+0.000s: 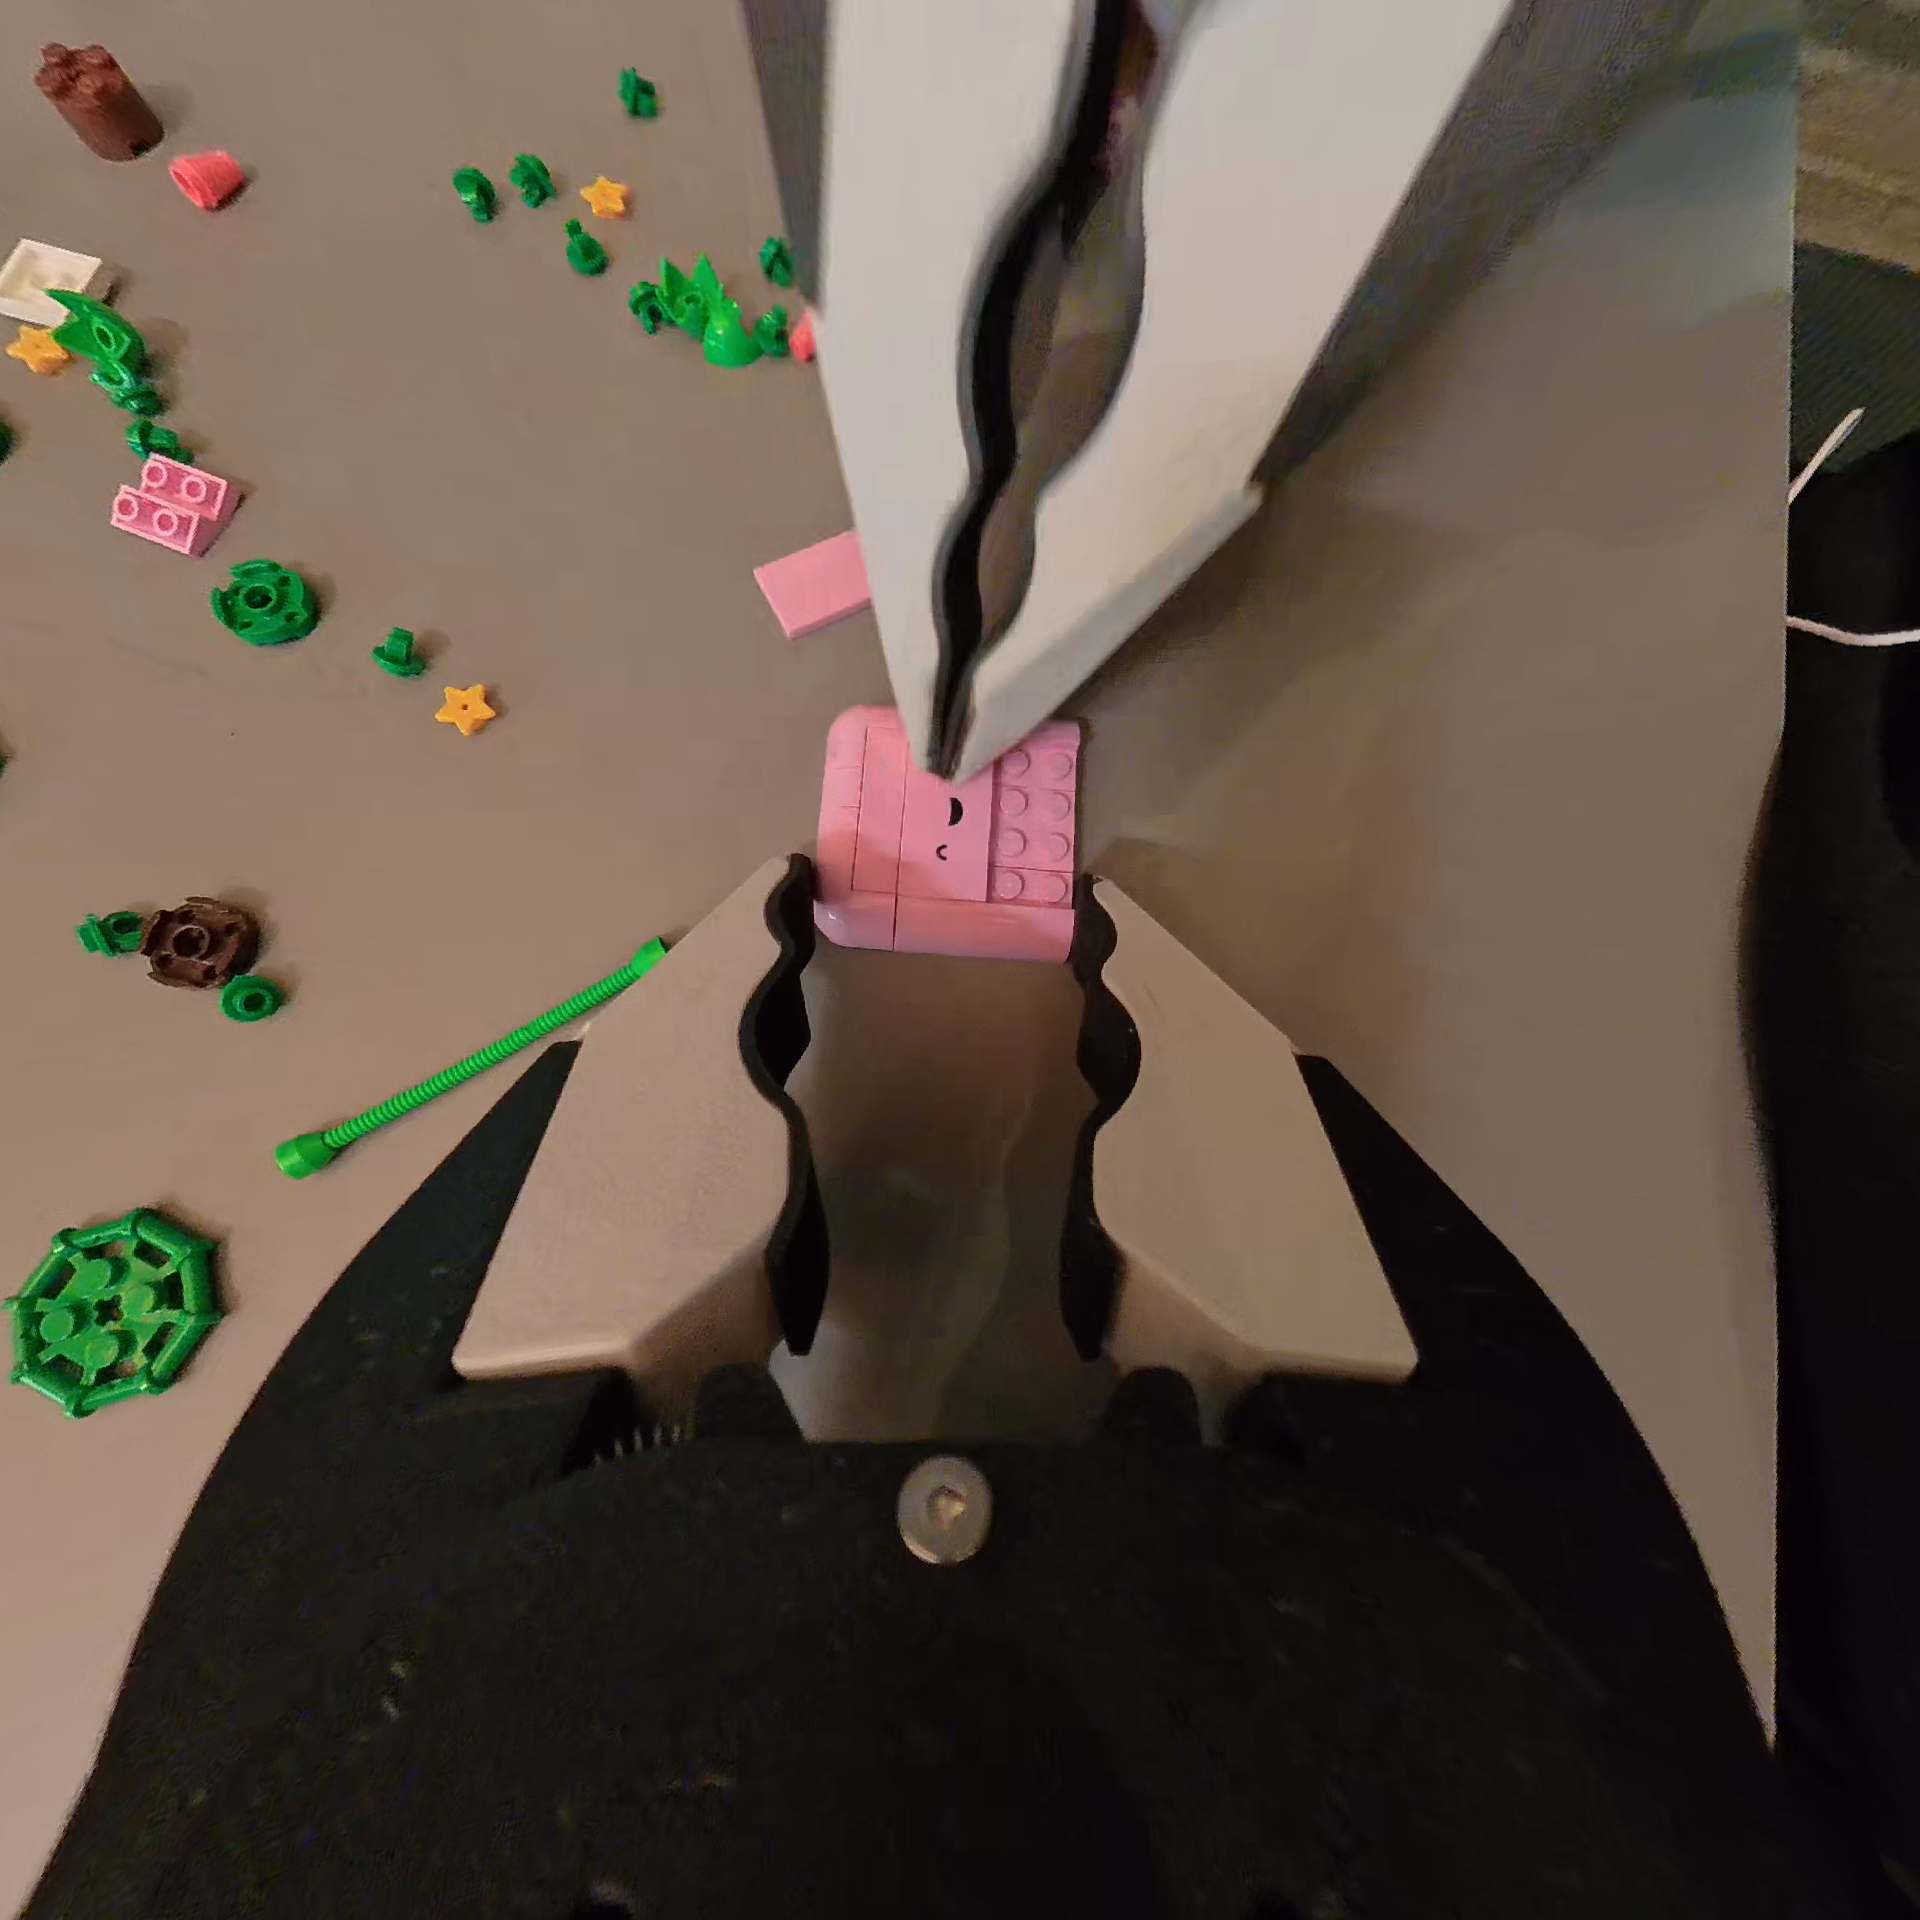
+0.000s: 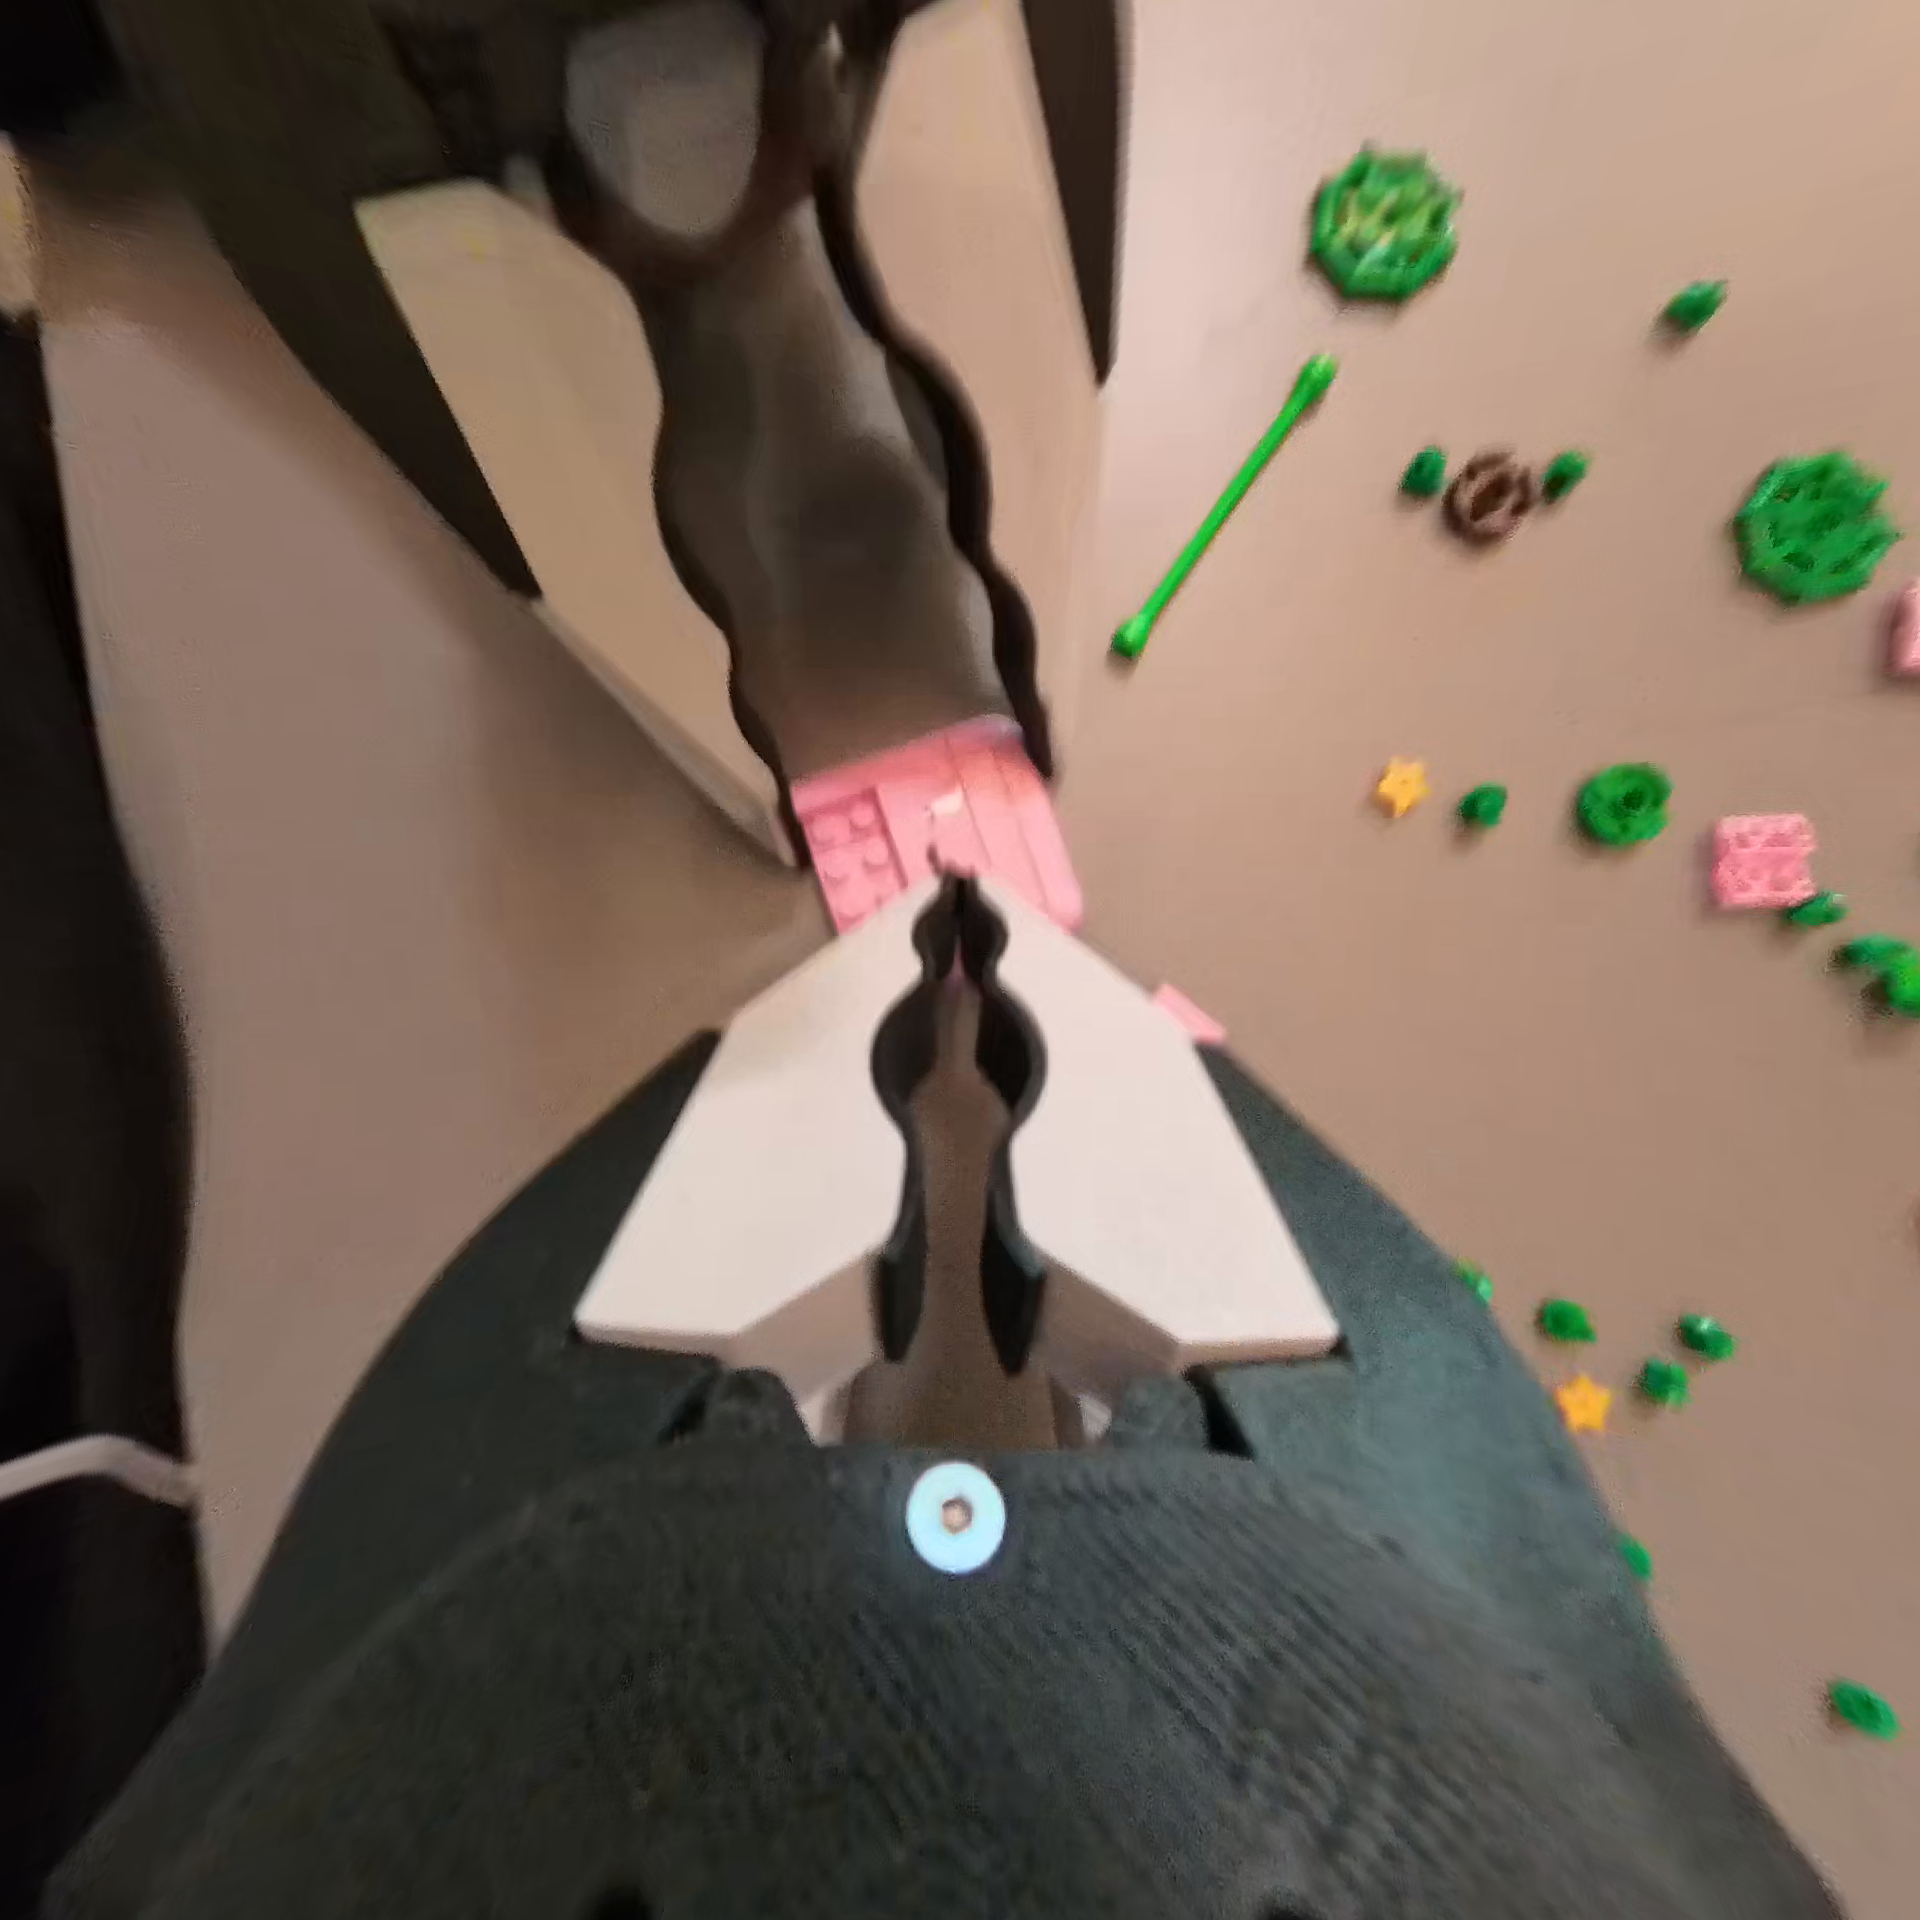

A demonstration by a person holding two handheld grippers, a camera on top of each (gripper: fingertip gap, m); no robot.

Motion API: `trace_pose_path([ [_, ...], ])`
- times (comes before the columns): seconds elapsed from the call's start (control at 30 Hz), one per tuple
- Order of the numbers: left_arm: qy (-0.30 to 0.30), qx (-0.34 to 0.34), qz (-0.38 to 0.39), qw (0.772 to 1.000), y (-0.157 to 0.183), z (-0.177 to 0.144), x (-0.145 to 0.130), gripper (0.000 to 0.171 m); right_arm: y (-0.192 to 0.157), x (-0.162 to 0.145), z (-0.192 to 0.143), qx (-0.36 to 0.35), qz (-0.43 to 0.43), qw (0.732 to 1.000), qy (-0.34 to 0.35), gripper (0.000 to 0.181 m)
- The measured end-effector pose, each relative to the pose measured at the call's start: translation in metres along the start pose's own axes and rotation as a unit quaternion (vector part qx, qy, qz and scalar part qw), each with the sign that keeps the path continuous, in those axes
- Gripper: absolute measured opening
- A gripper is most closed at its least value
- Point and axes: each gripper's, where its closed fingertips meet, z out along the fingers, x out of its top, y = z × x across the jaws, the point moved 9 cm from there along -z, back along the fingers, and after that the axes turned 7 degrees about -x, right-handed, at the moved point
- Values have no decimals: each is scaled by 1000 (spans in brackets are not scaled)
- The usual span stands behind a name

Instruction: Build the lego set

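Left gripper (image 1: 945,914) clamped across the pink brick assembly with a small printed face tile (image 1: 951,831), one finger on each side of its near edge; assembly sits on the grey tabletop (image 1: 582,790), studs still bare on its right strip. Right gripper (image 1: 948,764) comes in from the far side of the assembly, tips drawn together and touching its top by the face tile; whether a thin piece is pinched between them cannot be told, right wrist view too blurred. Looks like a press-down step; judgement: push straight down on the tile, keep the left grip square so the assembly does not twist or slide, release only once it is flush. Flat pink tile (image 1: 816,592) lies just beyond the assembly; long green ribbed stem (image 1: 473,1060) left of the assembly; green web-shaped round piece (image 1: 109,1311) farther left; yellow star stud (image 1: 464,709) and other loose green bits scattered left of the assembly, well apart.
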Motion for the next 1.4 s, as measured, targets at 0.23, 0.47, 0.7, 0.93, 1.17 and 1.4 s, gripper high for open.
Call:
trace_pose_path([
  [0.23,-1,1,1,1000,0,0,0,47,-5,-6,-3,-18,27,999,38,0],
  [0.47,-1,2,1,1000,0,0,0,47,-8,2,1,-23,33,997,59,0],
  [0.7,-1,0,1,1000,1,0,-1,47,-6,9,4,-11,69,995,75,0],
  [0.93,-1,1,1,1000,1,1,-1,47,-9,4,14,-11,100,993,67,0],
  [1.17,-1,1,1,1000,1,0,-1,47,-2,-10,1,-58,125,989,43,0],
  [1.4,-2,3,1,1000,1,1,-1,47,-8,-11,-7,-61,122,989,53,0],
])
